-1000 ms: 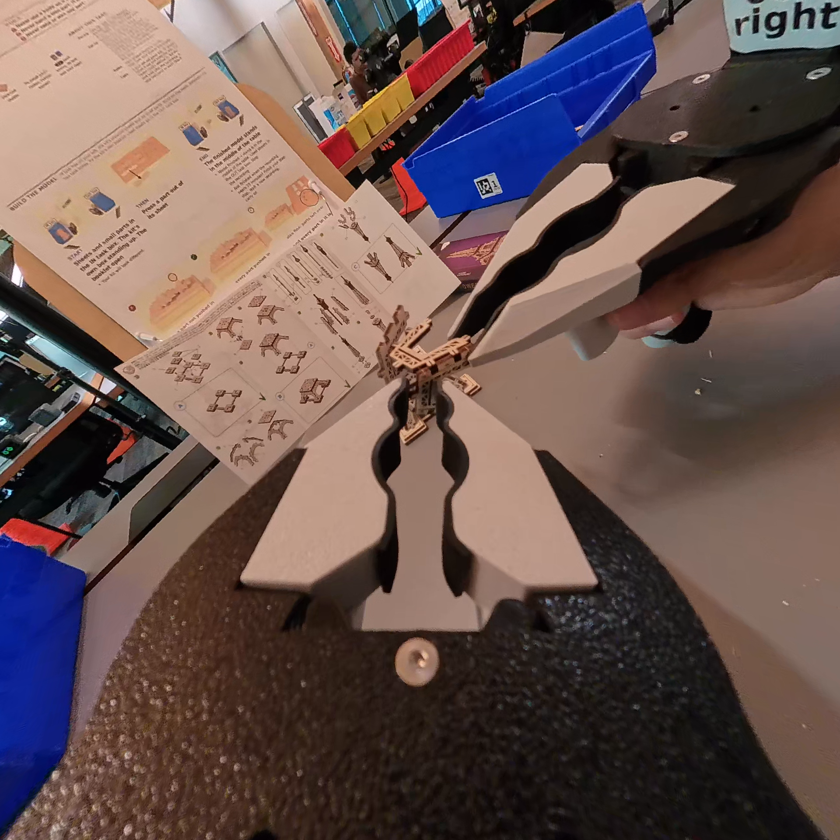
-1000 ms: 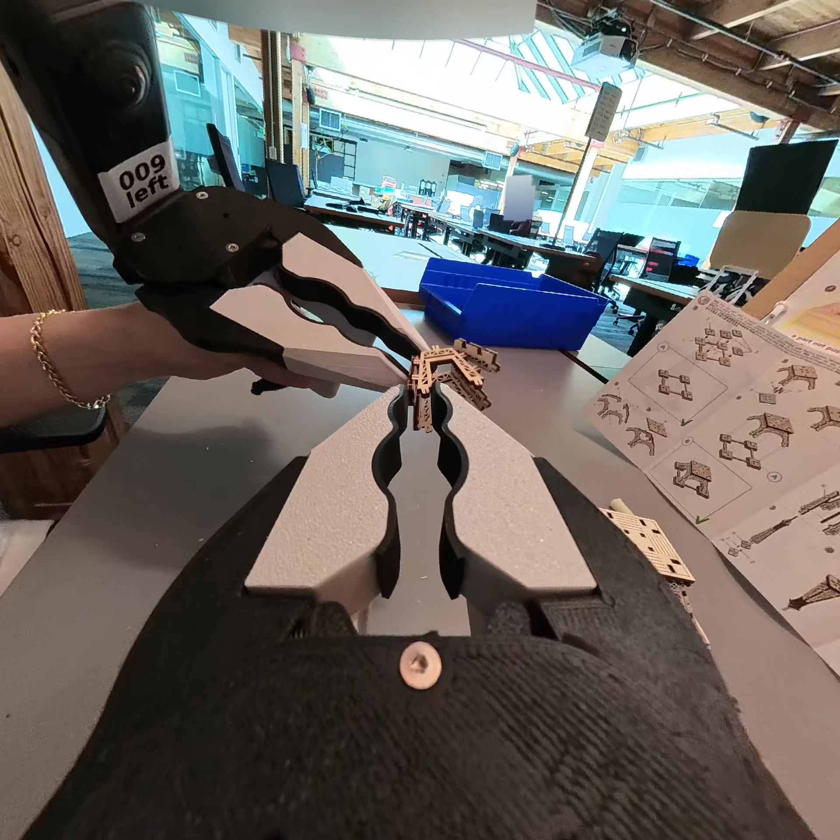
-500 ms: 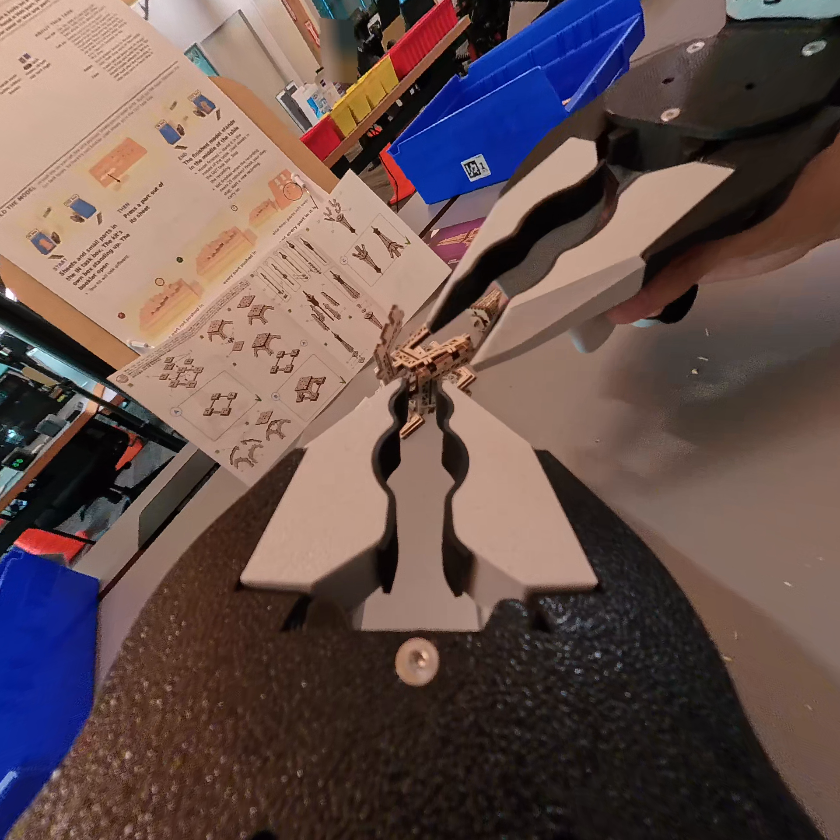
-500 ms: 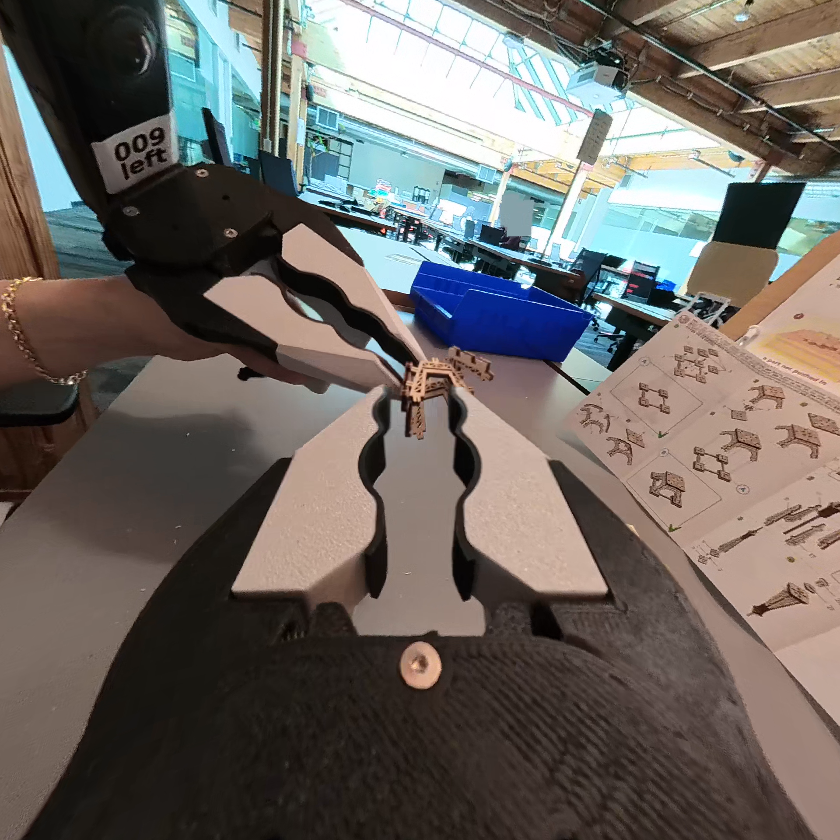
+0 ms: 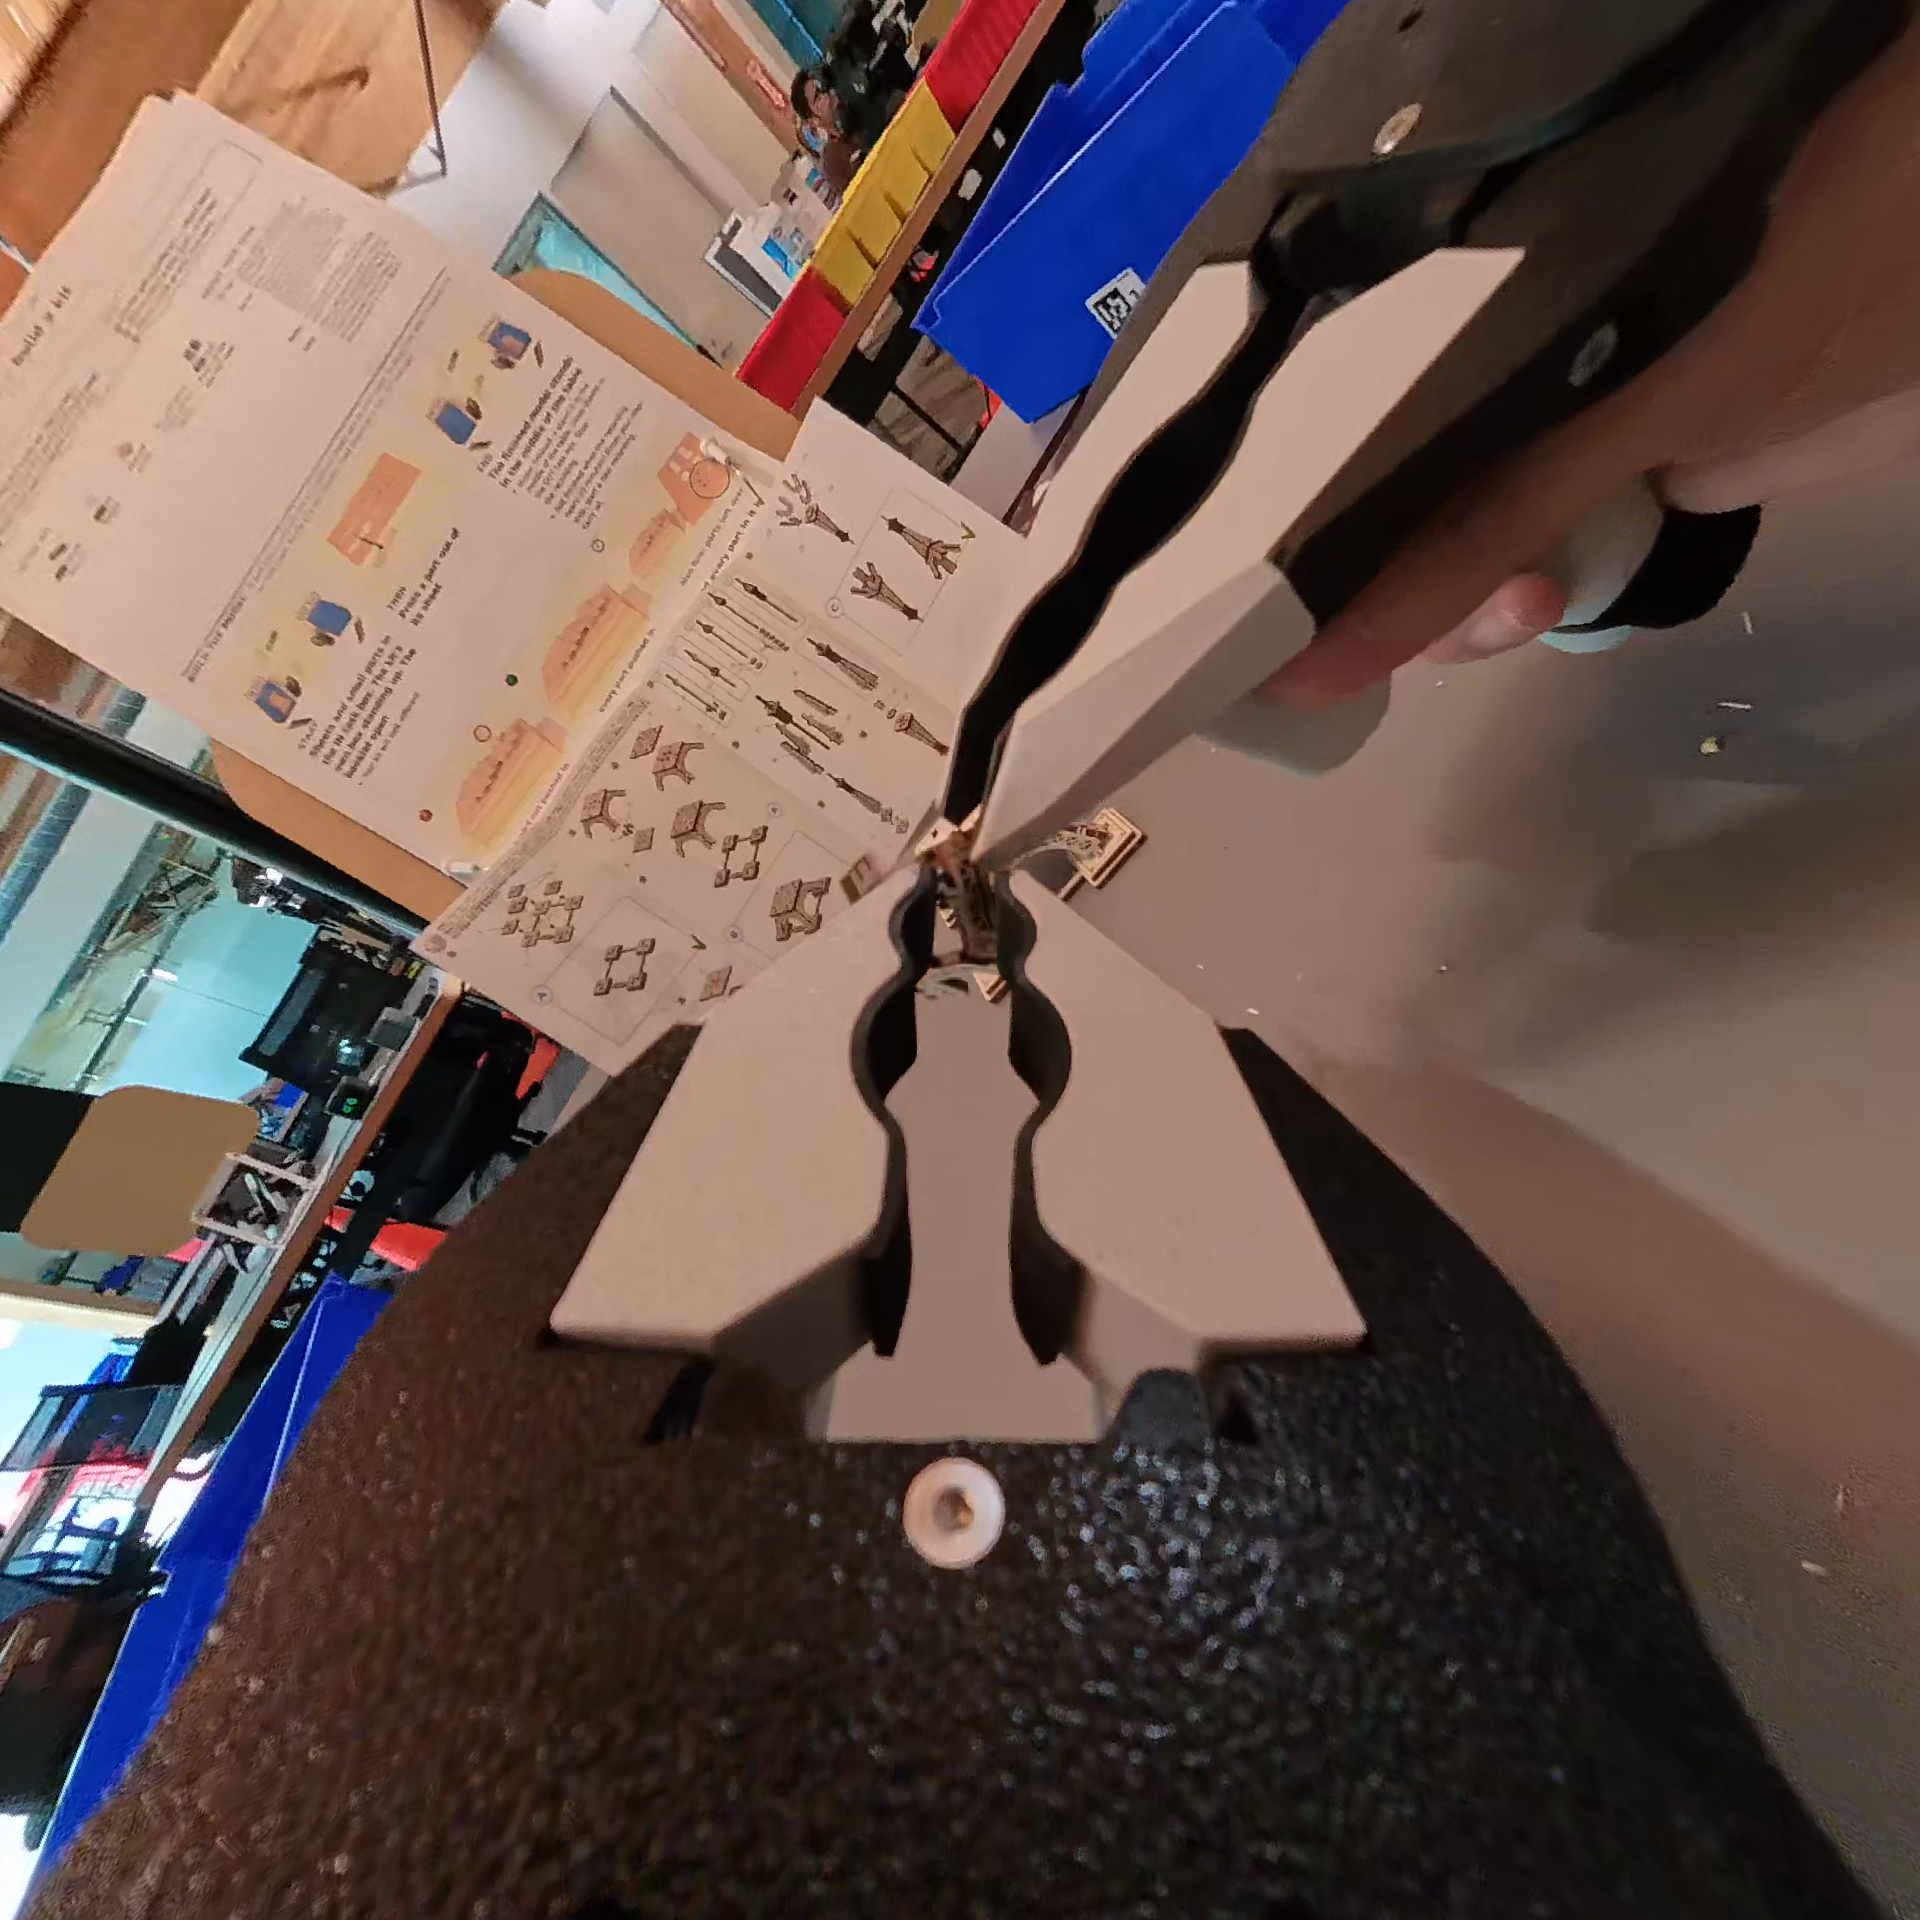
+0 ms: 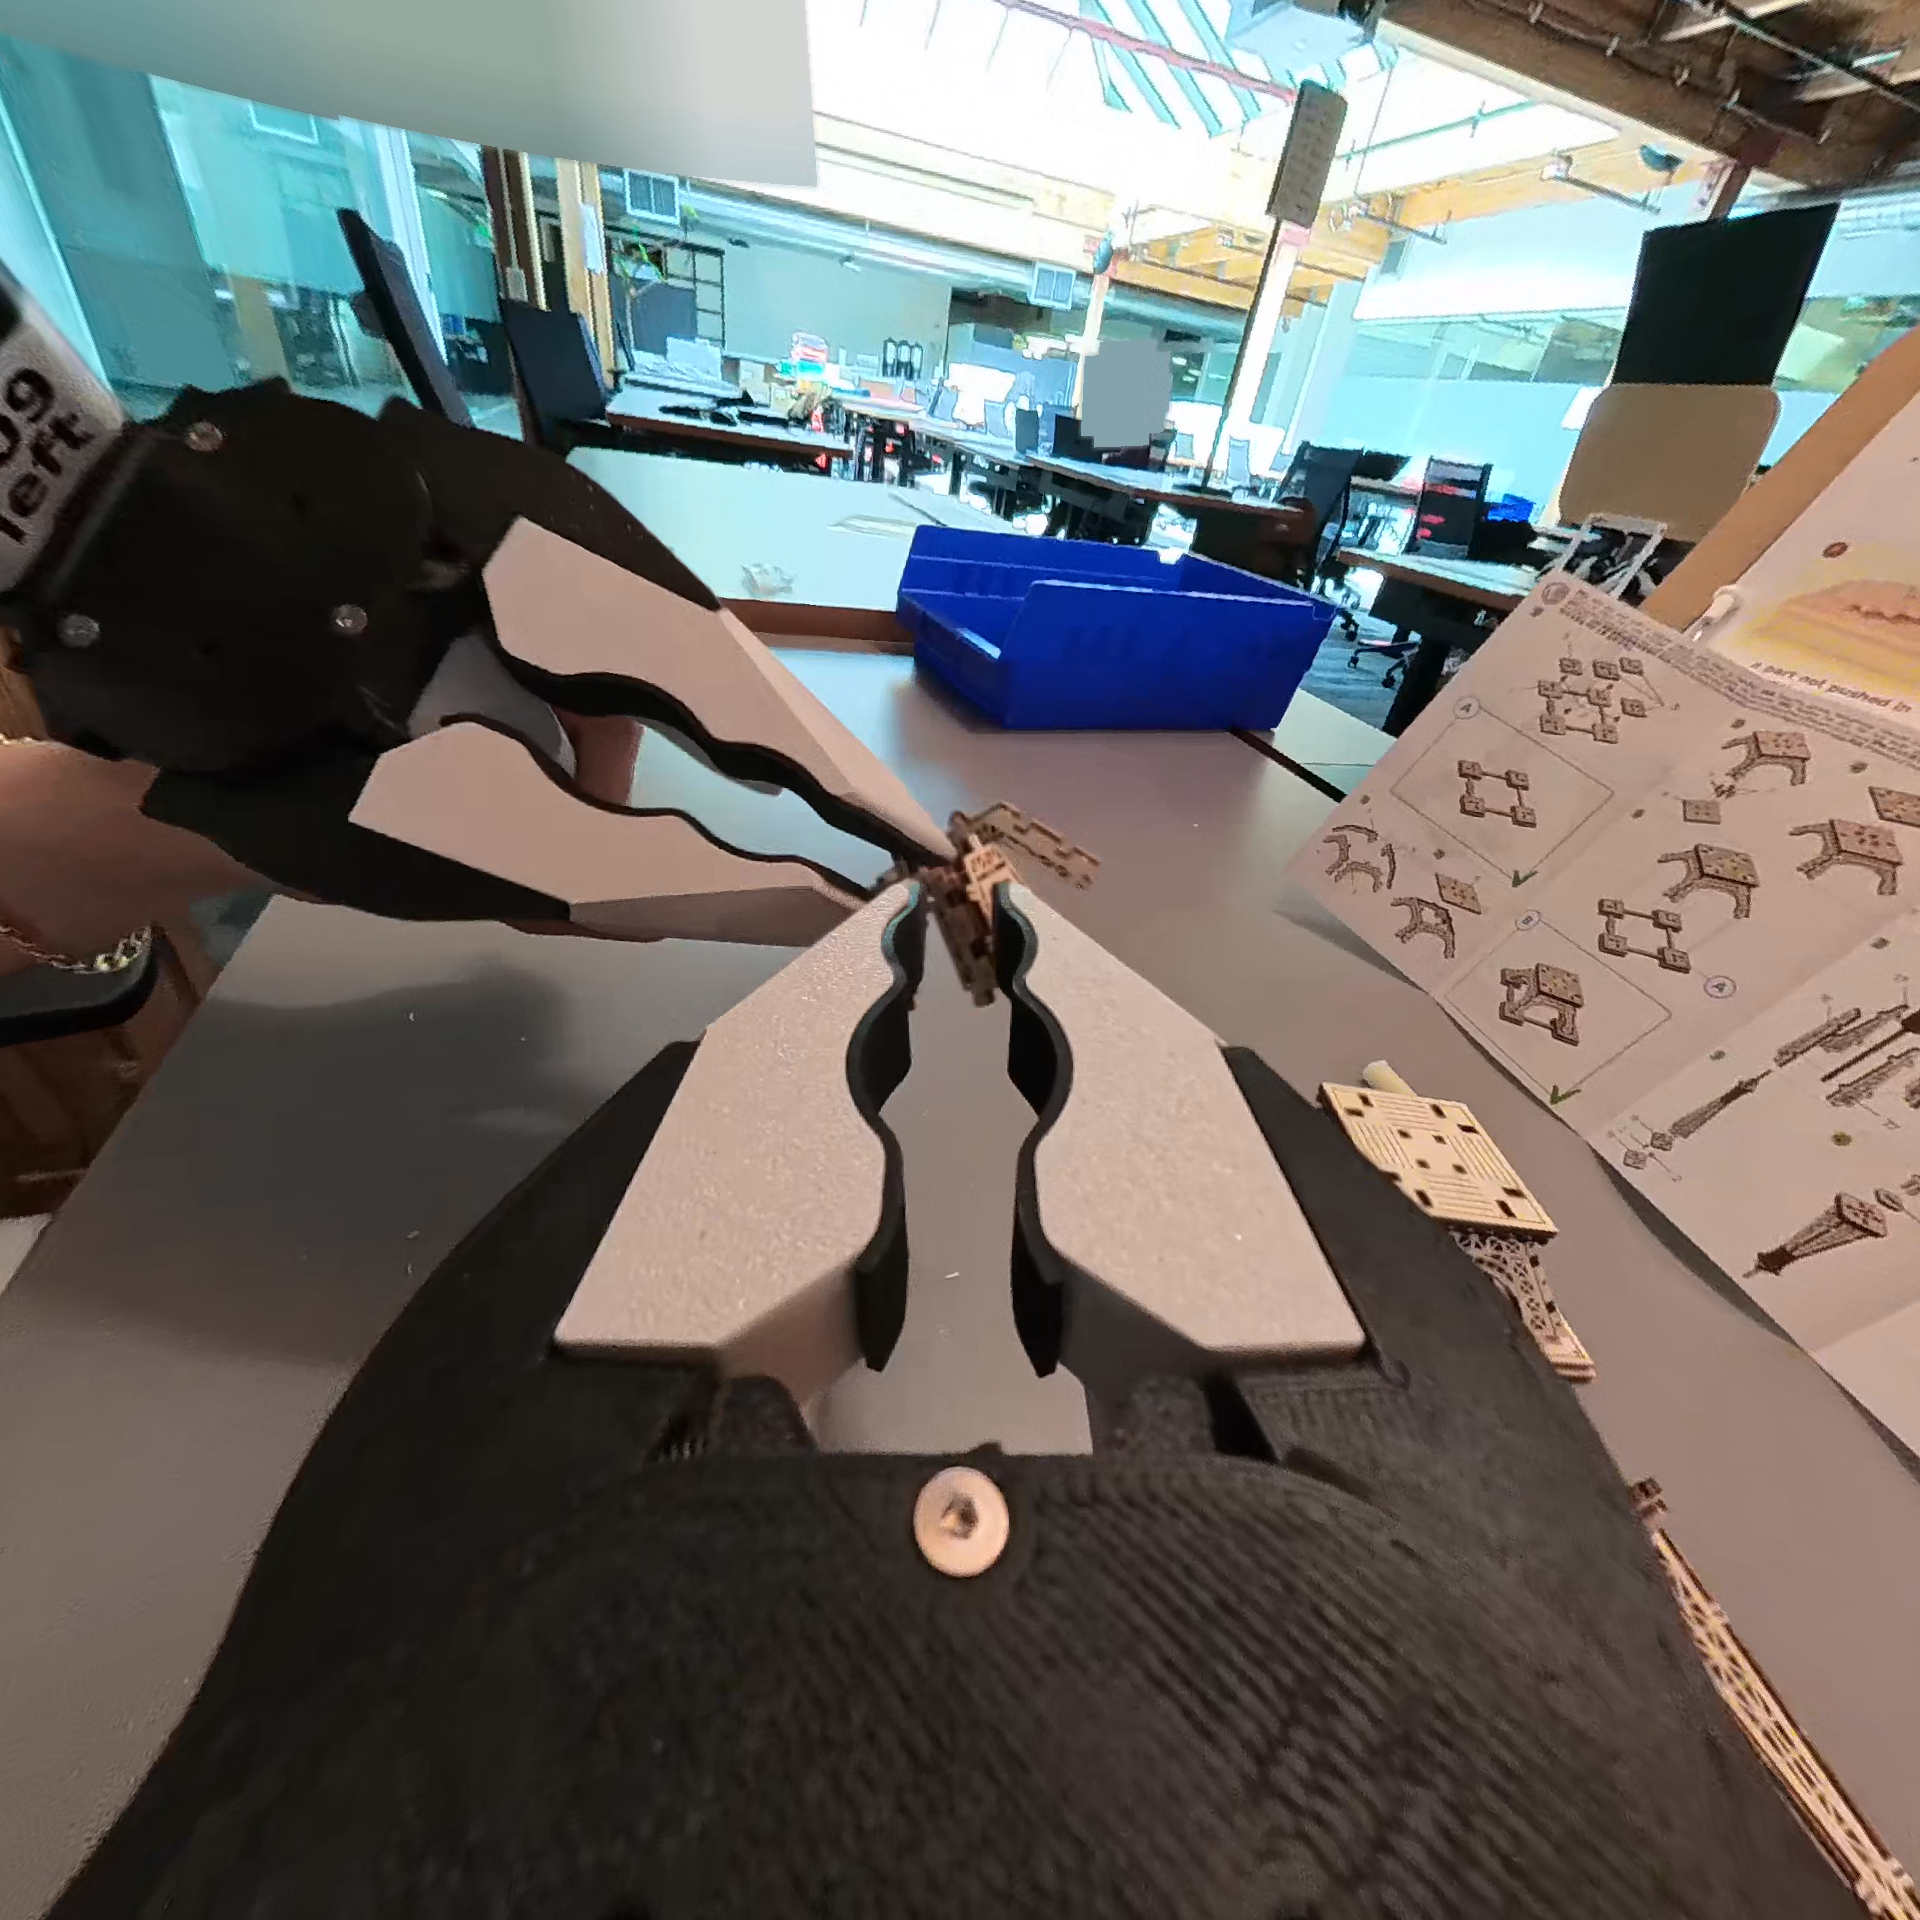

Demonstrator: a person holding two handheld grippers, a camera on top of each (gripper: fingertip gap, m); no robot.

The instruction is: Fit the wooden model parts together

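Two gripper-pinched wooden parts (image 6: 971, 914), long axis downward

I work at a smooth grey table (image 6: 312, 1091). Past its far edge sits a blue plastic bin (image 6: 1101, 644), my landmark. Beyond the bin stretch rows of dark desks (image 6: 1039, 468) and black office chairs (image 6: 1320, 488). Above it, skylights (image 6: 1039, 73) between wooden beams (image 6: 1662, 62) pour in daylight. Left of the bin stand glass partitions (image 6: 260, 291).
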